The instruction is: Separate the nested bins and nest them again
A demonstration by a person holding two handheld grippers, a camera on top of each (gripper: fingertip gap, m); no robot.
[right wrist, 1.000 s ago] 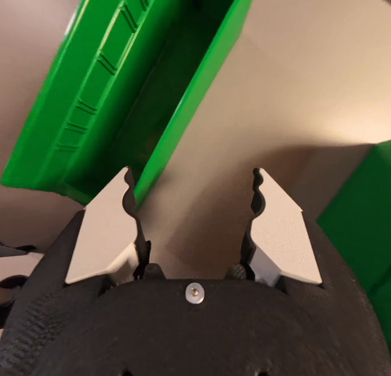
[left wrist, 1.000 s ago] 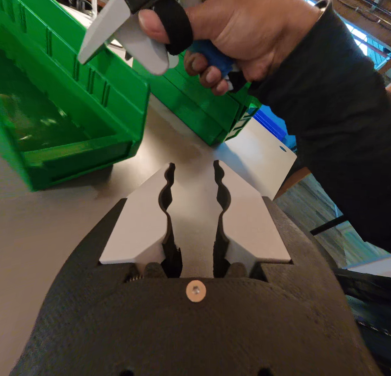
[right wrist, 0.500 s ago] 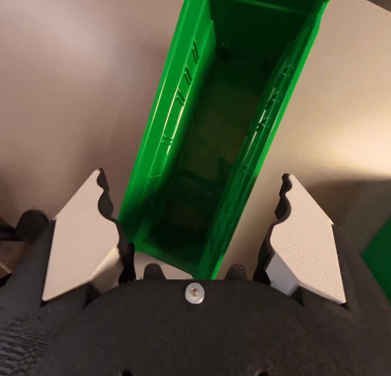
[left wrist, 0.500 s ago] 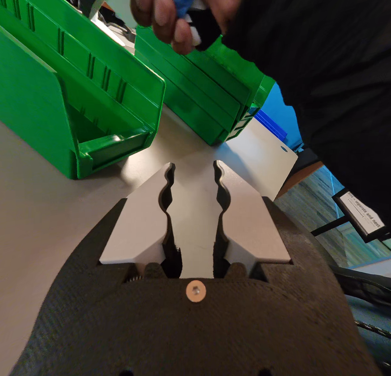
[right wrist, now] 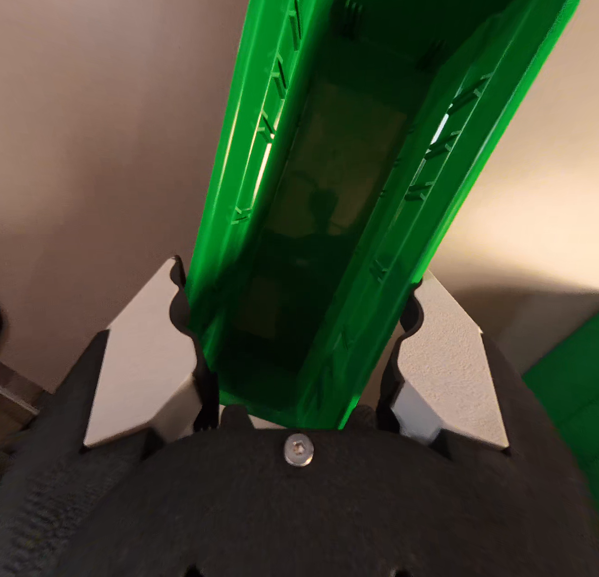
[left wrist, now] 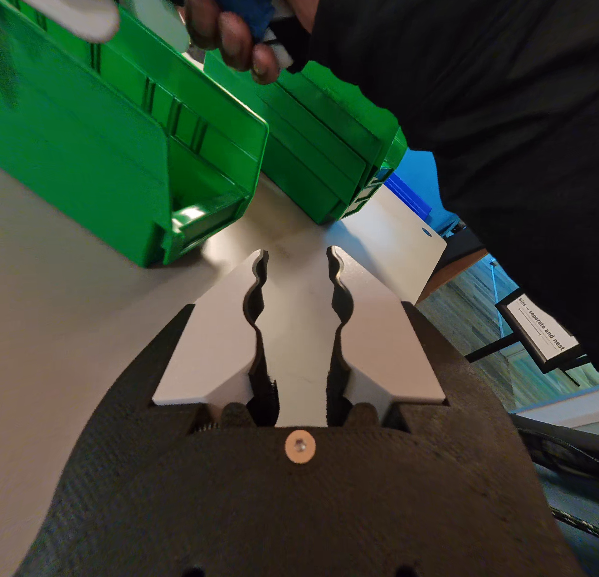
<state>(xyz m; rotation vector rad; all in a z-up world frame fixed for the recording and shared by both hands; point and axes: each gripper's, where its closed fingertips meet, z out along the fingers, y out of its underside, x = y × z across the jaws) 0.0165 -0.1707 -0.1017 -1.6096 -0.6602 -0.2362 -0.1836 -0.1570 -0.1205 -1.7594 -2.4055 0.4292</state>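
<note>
A single long green bin (right wrist: 324, 172) lies on the tan table (right wrist: 81, 139). My right gripper (right wrist: 298, 268) straddles its near end from above. Both pads (right wrist: 181, 302) press on the outer side walls, so it is shut on this bin. In the left wrist view the same bin (left wrist: 97, 159) sits at the left, with the right gripper's white fingers (left wrist: 155, 26) at its top rim. My left gripper (left wrist: 297, 251) is open and empty, low over the table just right of that bin. A stack of nested green bins (left wrist: 324, 146) stands behind it.
A person's hand (left wrist: 233, 42) and black sleeve (left wrist: 470, 107) fill the upper right of the left wrist view. The table's corner (left wrist: 421, 253) is close on the right, with a blue object (left wrist: 408, 188) and a small sign stand (left wrist: 544, 331) beyond. The stack also shows in the right wrist view (right wrist: 564, 383).
My right gripper swung over the single bin, opened wide around it, then closed onto its side walls. The bin shifted a little in the left wrist view. My left gripper stayed open.
</note>
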